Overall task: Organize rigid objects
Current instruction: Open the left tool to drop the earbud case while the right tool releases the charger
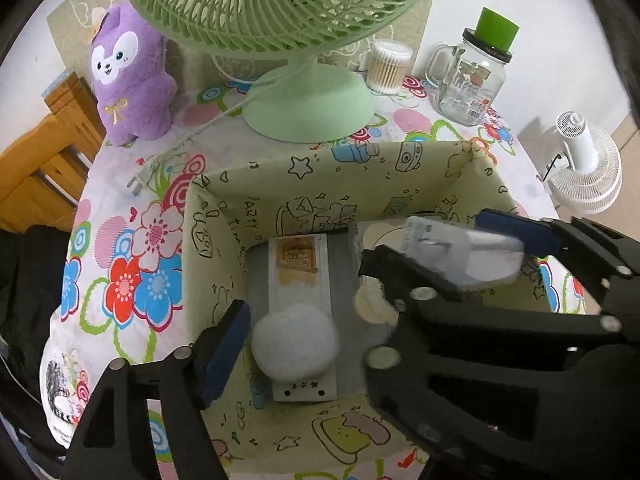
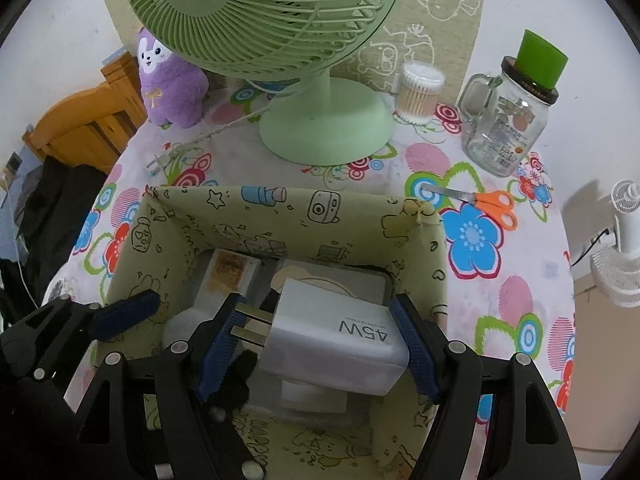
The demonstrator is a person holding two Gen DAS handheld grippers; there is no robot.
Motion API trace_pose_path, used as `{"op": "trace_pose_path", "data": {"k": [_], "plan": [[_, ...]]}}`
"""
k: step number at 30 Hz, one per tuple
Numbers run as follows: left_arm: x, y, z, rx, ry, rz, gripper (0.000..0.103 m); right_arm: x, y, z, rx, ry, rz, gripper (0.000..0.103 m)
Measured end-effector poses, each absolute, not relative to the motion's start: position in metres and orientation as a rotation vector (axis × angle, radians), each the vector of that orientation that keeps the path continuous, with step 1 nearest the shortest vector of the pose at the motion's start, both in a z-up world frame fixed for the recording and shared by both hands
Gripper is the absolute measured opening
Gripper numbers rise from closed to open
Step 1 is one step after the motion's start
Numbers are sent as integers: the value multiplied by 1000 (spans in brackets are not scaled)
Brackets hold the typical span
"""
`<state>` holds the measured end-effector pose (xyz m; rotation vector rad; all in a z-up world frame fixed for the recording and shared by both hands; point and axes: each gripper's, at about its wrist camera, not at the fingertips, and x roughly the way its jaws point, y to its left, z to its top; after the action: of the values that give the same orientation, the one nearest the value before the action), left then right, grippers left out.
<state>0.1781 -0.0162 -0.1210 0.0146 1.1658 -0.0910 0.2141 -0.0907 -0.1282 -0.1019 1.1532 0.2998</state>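
On the flowered tablecloth (image 2: 500, 288), before the green fan (image 2: 280, 40), my fabric storage box (image 2: 280, 208) takes a white 45W charger (image 2: 332, 340), clenched in my right gripper (image 2: 316, 344) just above the box's floor. My left gripper (image 1: 304, 332) hangs released over a white puff (image 1: 294, 344) inside.

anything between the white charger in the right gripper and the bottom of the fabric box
Partly. The right gripper holds the charger over the fabric box, whose open top is unobstructed. Directly under it lie a flat round-marked item and a white piece, so it would land on those.
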Motion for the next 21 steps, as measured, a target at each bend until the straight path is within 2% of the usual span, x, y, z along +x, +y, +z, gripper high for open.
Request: {"op": "trace_pose_path", "data": {"k": [11,14,21], "plan": [[176,-16,-117,13,1169,-90,88,219,-91,-140,-37,1198,308,76],[175,-16,-116,29,1166,-77,94,218,-91,-139,-39,1199,309,79],[165,-16,-111,50,1162,-94,95,207,-90,-132,-22,1210,328,88]]}}
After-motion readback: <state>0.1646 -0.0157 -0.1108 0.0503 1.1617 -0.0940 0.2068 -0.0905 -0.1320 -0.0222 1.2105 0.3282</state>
